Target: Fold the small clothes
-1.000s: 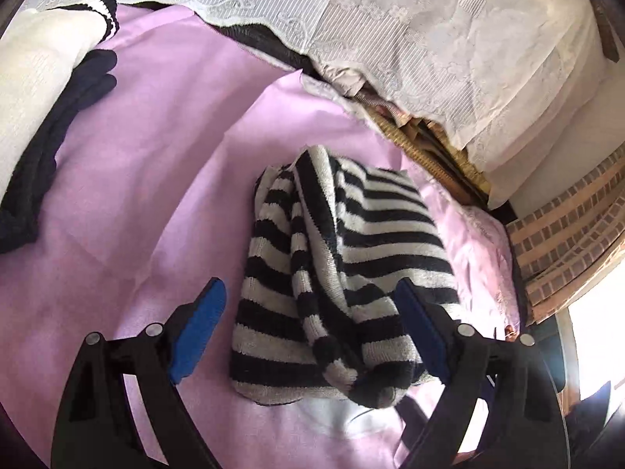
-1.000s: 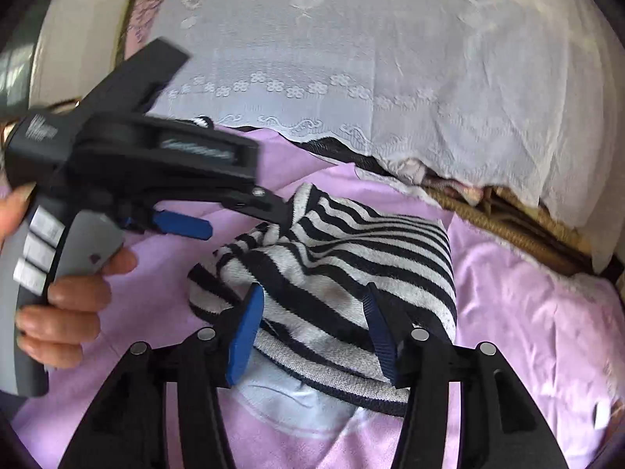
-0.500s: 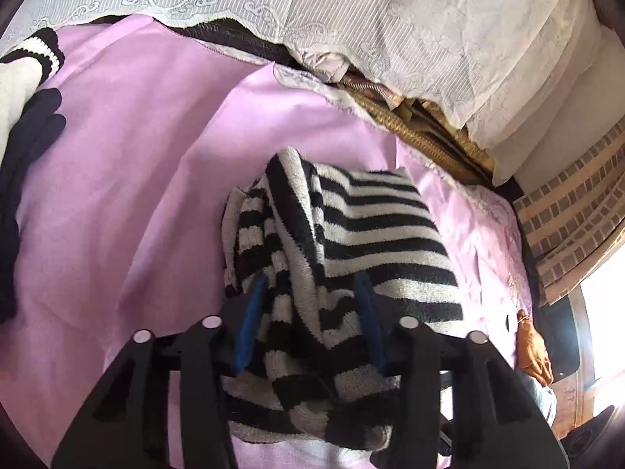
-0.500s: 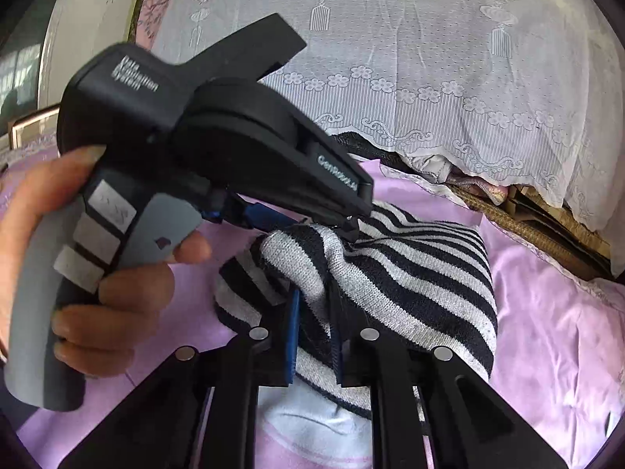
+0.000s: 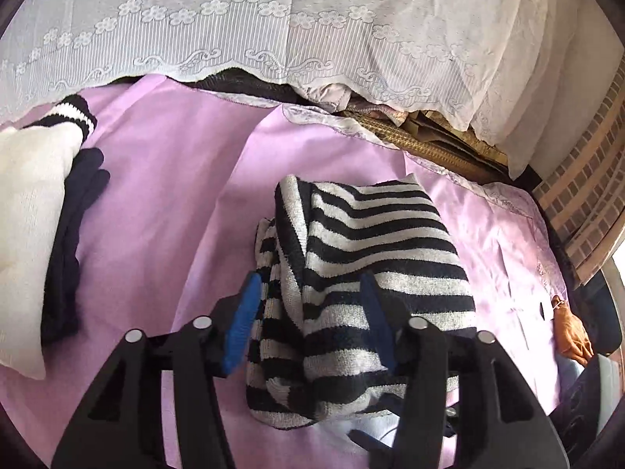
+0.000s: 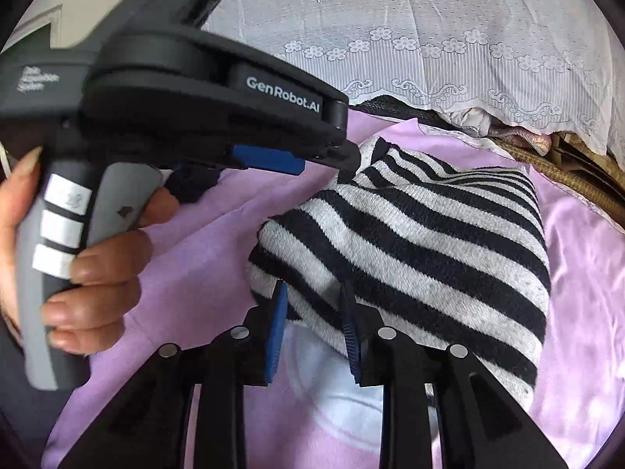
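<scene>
Knit: the striped knit (image 5: 375, 273) is a thick, fuzzy black-and-white bundle, folded into a humped wedge, with one rolled fold running down its left side in my left view.
Where: it lies mid-sheet, right in front of both my grippers.
Sheet: the pink sheet (image 5: 175, 179) is smooth and faintly shiny, with a few long creases and a stitched hem at the far edge.
Left jaws: my left gripper (image 5: 310, 322) has just been opening; the jaws stand about half apart with the knit's near end between them. The right pad lies against the cloth, the left pad stands just off it.
Right jaws: my right gripper (image 6: 314, 328) has just been opening a little too; the jaws are narrow, with the knit's near hem between the blue ribbed pads. I cannot tell whether they press it.
Hand: my left hand (image 6: 97, 269) wraps the grey handle.
Pile: a cream knit (image 5: 27, 211) with a striped cuff and a dark garment (image 5: 74, 219) sit at the sheet's left edge, well apart from the striped knit.
Back: white lace (image 5: 312, 27) drapes over the far edge.
Room: bare sheet lies open between pile and knit, and to the knit's right.
</scene>
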{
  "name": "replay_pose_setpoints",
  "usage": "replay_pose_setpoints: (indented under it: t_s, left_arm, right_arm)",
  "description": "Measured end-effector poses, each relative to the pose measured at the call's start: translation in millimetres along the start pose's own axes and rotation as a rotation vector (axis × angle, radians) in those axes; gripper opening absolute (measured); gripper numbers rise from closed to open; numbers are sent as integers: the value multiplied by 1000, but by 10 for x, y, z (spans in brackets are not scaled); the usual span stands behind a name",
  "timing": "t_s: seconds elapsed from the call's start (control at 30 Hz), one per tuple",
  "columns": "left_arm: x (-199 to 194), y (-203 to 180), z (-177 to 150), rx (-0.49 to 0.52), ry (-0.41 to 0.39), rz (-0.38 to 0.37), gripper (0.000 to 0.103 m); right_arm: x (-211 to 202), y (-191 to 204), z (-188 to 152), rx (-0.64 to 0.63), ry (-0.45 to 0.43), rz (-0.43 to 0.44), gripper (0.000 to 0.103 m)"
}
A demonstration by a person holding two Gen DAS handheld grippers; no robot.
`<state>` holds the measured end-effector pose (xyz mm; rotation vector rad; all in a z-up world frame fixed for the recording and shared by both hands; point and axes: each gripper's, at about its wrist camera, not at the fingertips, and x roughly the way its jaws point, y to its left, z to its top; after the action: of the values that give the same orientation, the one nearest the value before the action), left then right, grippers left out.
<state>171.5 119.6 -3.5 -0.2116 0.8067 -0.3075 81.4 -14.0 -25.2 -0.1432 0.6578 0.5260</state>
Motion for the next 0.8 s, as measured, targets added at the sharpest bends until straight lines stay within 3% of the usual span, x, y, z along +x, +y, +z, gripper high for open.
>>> replay_pose_setpoints:
  t_s: [0.13,0.23,0.3,0.4,0.57,0.67,0.8]
  left_arm:
    - [-26,-70,6,1,0,-27,53]
    - [-36,-225,1,32,-7,-55,53]
    - [-27,-356,10,67,-13,-65,54]
    - [112,-520,27,118,-2,-22,65]
    - [599,-402,-67,111,77,45,70]
    - [662,-385,-174,165,35,89,75]
    - [696,-450,-253,203,-1,130,80]
  right_arm:
    - [-352,-358,-29,71,-40,-13,27]
    - [-492,-851,143,275,-118,-3,27]
    - [-473,-1119,275,401,-148,9,28]
    - [-255,-1309,495,485,-160,8,27]
    - [238,-1336,623,535,-97,-34,27]
    - [501,-1360,546,503,-55,-89,24]
    - [542,-1305,476,432,-40,-130,24]
